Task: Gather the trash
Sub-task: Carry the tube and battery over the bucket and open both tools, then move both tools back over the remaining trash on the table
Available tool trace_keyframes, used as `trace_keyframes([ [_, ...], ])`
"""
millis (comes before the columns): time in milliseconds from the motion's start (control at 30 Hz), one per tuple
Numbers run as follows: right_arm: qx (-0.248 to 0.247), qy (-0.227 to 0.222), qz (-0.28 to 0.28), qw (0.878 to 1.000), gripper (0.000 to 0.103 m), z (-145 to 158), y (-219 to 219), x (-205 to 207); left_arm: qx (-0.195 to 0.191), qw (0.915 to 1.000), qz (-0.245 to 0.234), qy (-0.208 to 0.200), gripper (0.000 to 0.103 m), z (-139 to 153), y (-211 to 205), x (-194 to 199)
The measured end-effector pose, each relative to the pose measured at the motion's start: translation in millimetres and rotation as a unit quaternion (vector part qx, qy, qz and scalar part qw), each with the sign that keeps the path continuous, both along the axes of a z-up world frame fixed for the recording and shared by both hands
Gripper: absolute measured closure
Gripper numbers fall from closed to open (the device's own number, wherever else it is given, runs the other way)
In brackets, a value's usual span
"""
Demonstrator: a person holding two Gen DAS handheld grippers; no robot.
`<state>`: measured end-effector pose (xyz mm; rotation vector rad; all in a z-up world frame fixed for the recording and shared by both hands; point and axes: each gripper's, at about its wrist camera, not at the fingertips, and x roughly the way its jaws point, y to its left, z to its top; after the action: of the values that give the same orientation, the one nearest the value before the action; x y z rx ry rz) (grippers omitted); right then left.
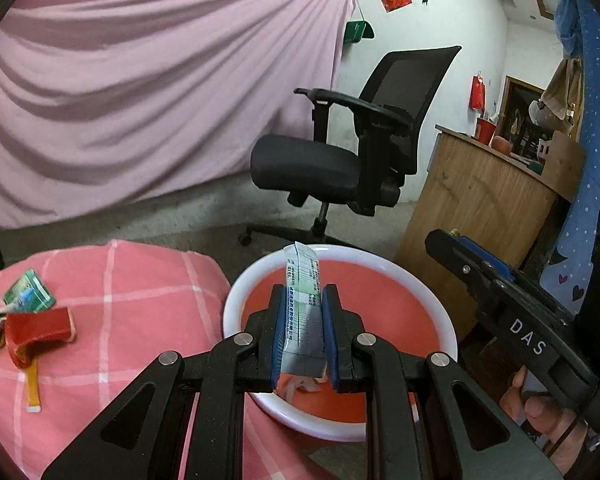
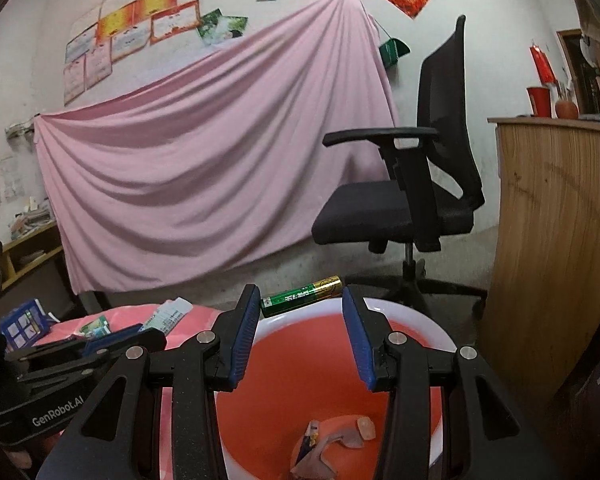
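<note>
Left wrist view: fisheye behind left gripper (image 1: 303, 330), looking forward and slightly down, close over basin (image 1: 236, 292) at lower centre; right gripper (image 1: 512, 308) at right edge. Right wrist view: fisheye behind right gripper (image 2: 300, 332), close above same basin (image 2: 400, 312); left gripper (image 2: 112, 340) at lower left. Shared: basin, pink sheet (image 1: 140, 92) (image 2: 220, 152), chair (image 1: 360, 140) (image 2: 420, 184), wooden counter (image 1: 480, 208) (image 2: 556, 220).

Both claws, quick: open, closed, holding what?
Left claw: closed on a white printed sachet, over the red basin.
Right claw: a green battery spans its fingertips; whether the pads press it cannot be told.
</note>
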<state>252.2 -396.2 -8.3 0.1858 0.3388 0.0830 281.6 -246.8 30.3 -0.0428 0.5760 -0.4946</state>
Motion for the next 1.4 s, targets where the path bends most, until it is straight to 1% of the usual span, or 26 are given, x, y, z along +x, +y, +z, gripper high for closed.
trace_keyframes([
  [100,0.003,0.010,-0.004,1.000,0.062,-1.3,-1.9,2.0,0.003,1.0000,-0.003,0.008,0.087,-3.6,-0.1,-1.4],
  [167,0.005,0.014,-0.006,1.000,0.062,-2.0,-3.3,3.0,0.003,0.9999,-0.002,0.016,0.079,-3.6,0.6,-0.2],
  [200,0.007,0.016,-0.007,1.000,0.062,-2.3,-4.3,2.8,-0.003,0.9998,-0.002,0.019,0.071,-3.7,2.0,0.7],
  [233,0.007,0.016,-0.008,1.000,0.062,-2.2,-4.7,2.8,-0.007,0.9998,-0.001,0.020,0.066,-4.3,2.1,1.6],
  [333,0.009,0.017,-0.011,1.000,0.059,-1.8,-7.1,3.4,-0.016,0.9996,0.006,0.021,0.065,-1.8,8.1,1.5],
  [400,0.012,0.017,-0.013,1.000,0.053,-1.7,-8.1,3.0,-0.016,0.9996,0.012,0.019,0.065,-0.1,11.6,2.0],
  [467,0.011,0.018,-0.014,1.000,0.052,-1.8,-9.0,4.4,-0.017,0.9995,0.018,0.018,0.064,1.2,15.3,2.9],
  [533,0.011,0.020,-0.016,1.000,0.048,-1.8,-9.8,5.5,-0.021,0.9993,0.024,0.018,0.060,1.8,19.3,3.1],
  [600,0.013,0.019,-0.018,1.000,0.037,-1.6,-10.5,5.3,-0.026,0.9991,0.029,0.017,0.059,2.8,23.8,2.5],
  [733,0.016,0.012,-0.020,1.000,0.031,1.0,-11.1,4.5,-0.030,0.9986,0.042,0.012,0.057,7.3,33.3,1.6],
  [767,0.016,0.010,-0.021,1.000,0.026,1.6,-10.9,4.1,-0.031,0.9985,0.045,0.010,0.056,8.6,35.9,0.8],
  [833,0.019,0.005,-0.022,1.000,0.023,3.5,-10.6,4.0,-0.034,0.9980,0.052,0.005,0.048,10.8,41.3,-1.2],
  [933,0.018,-0.009,-0.026,0.999,0.014,7.3,-8.3,1.7,-0.043,0.9970,0.064,-0.004,0.041,15.2,52.0,-4.8],
  [967,0.018,-0.014,-0.028,0.999,0.009,8.3,-7.7,0.5,-0.043,0.9965,0.071,-0.009,0.039,17.3,55.7,-6.2],
  [1000,0.018,-0.021,-0.029,0.999,0.005,9.7,-6.9,-1.2,-0.042,0.9959,0.078,-0.015,0.031,19.3,59.4,-8.0],
  [1033,0.018,-0.026,-0.030,0.999,0.004,11.1,-6.5,-2.5,-0.042,0.9949,0.088,-0.025,0.021,22.0,63.1,-10.1],
  [1067,0.019,-0.035,-0.030,0.999,0.001,13.0,-5.8,-4.8,-0.040,0.9933,0.101,-0.038,0.015,24.6,66.5,-13.1],
  [1100,0.019,-0.044,-0.031,0.998,0.000,15.1,-5.3,-7.0,-0.038,0.9906,0.119,-0.055,0.005,27.4,70.5,-17.0],
  [1133,0.020,-0.053,-0.031,0.998,0.000,17.2,-4.7,-9.1,-0.037,0.9880,0.133,-0.069,0.001,28.6,73.6,-20.7],
  [1167,0.022,-0.061,-0.032,0.997,0.000,19.1,-3.8,-11.0,-0.036,0.9843,0.149,-0.087,0.001,30.8,78.1,-25.4],
  [1233,0.032,-0.082,-0.029,0.996,0.000,23.9,-1.4,-14.8,-0.033,0.9804,0.163,-0.106,0.001,32.9,86.4,-30.8],
  [1400,0.038,-0.127,-0.009,0.991,0.000,34.6,14.7,-20.8,-0.032,0.9738,0.188,-0.124,0.001,32.8,109.7,-39.0],
])
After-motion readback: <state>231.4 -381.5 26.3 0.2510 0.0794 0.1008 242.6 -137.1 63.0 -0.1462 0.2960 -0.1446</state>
